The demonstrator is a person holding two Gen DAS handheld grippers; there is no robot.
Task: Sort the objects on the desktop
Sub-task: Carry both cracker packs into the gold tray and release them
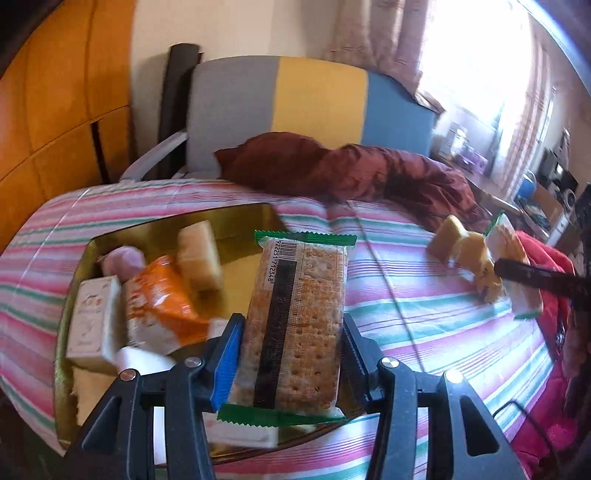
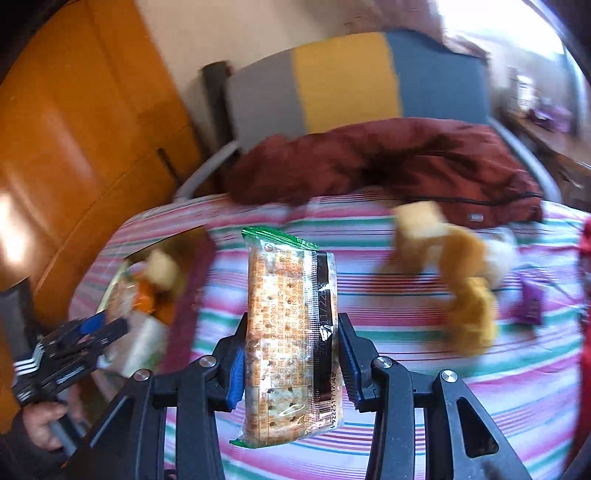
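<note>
While each claw clamps 1 cracker pack (image 1: 295, 325), clear wrap shows tan perforated biscuits, green crimped ends.

Orange wood cabinets (image 1: 55, 96) on left, pale wall (image 1: 236, 26) behind. Chair w/ grey, yellow & blue back (image 1: 310, 96) at far side of striped tablecloth (image 1: 424, 295), dark red jacket (image 1: 351, 173) draped over. Bright window w/ curtains (image 1: 476, 62) on right.
</note>
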